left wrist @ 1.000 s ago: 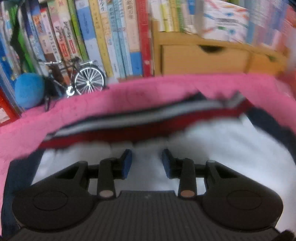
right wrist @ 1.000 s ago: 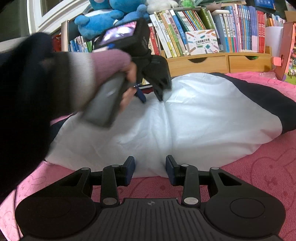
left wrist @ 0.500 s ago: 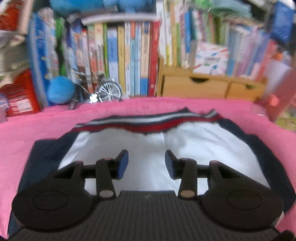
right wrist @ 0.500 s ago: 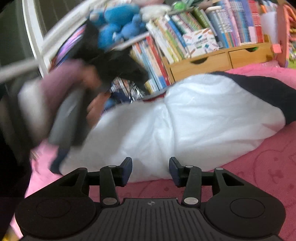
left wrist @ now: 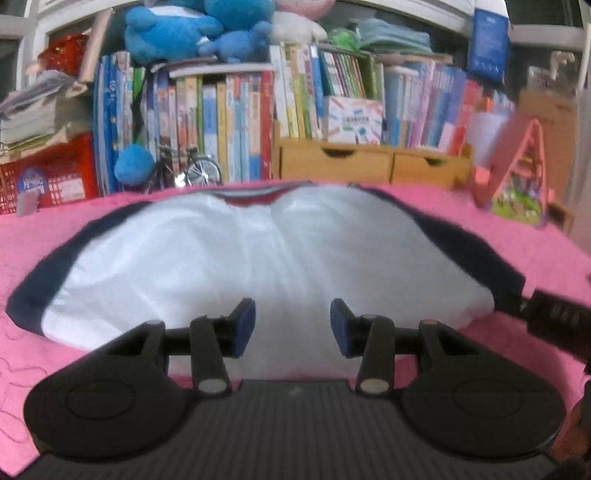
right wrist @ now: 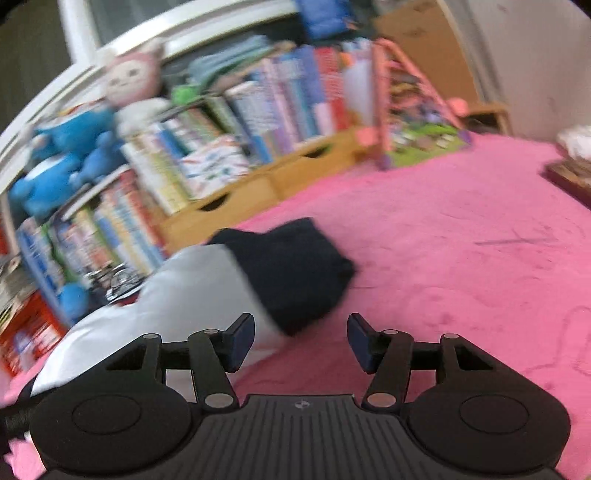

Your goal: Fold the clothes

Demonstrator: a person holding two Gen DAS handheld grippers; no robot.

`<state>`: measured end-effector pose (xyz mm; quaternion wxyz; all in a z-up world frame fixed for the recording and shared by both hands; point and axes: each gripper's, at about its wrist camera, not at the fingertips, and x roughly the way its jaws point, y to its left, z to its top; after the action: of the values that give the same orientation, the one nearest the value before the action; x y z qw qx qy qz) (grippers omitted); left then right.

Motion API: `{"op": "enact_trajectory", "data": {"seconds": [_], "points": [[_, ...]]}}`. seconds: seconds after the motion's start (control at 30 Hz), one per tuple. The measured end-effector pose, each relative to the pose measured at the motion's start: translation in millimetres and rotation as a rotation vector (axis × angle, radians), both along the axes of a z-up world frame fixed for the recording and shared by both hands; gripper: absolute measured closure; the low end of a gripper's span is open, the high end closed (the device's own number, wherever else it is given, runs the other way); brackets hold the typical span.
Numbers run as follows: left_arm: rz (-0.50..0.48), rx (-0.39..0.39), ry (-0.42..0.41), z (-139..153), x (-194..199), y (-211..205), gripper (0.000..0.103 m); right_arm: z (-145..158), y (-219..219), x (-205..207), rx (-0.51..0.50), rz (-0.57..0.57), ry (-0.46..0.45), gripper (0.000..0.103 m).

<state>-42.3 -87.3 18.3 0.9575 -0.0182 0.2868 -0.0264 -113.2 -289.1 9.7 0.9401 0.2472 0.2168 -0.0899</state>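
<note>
Left gripper point(left wrist: 292, 328): jaws apart, nothing between the blue pads point(left wrist: 245, 325); it hangs over the near hem of the shirt point(left wrist: 258, 254), roughly at the hem's middle. Right gripper point(right wrist: 301, 341): jaws apart, also empty — its left finger sits over the white body of the shirt point(right wrist: 192, 291), its right finger over bare pink blanket point(right wrist: 461, 258), with the dark navy sleeve point(right wrist: 291, 273) just beyond the gap. Whether either gripper touches the cloth cannot be told. The shirt lies flat and spread out on the pink blanket point(left wrist: 37, 240), white body with navy sleeves at both sides and a red, white and navy striped collar point(left wrist: 255, 197) at the far edge of the blanket, towards the shelf. A shallow crease runs from the collar down the middle of the body. In the left wrist view a black part of the other gripper point(left wrist: 554, 325) shows at the right, beside the navy sleeve point(left wrist: 476, 251). Beyond the blanket's far edge: a row of upright books point(left wrist: 221, 125), a wooden drawer unit point(left wrist: 369, 166), a small model bicycle point(left wrist: 192, 171), a blue ball-shaped plush point(left wrist: 133, 165) and a red crate point(left wrist: 48, 173) at the far left. Blue plush toys point(left wrist: 192, 29) sit on top of the books. A pink toy house frame point(left wrist: 524, 173) stands at the blanket's far right corner. The right wrist view is tilted and motion-blurred — fine detail there is not readable.
</note>
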Motion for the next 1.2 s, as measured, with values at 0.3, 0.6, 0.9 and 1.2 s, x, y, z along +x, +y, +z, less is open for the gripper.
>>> {"op": "enact_trajectory", "data": {"seconds": [0.3, 0.6, 0.9, 1.2], "points": [[0.078, -0.014, 0.023, -23, -2, 6, 0.058, -5, -10, 14, 0.052, 0.014, 0.034, 0.041], [0.075, -0.01, 0.027, -27, -2, 6, 0.057, -2, -15, 41, 0.127, 0.071, 0.052, 0.035], [0.069, -0.022, 0.025, -27, -2, 7, 0.058, -9, -28, 81, 0.254, 0.129, 0.031, 0.035], [0.052, -0.07, 0.02, -27, -2, 13, 0.054, -8, -21, 102, 0.208, 0.129, 0.081, 0.083]]}}
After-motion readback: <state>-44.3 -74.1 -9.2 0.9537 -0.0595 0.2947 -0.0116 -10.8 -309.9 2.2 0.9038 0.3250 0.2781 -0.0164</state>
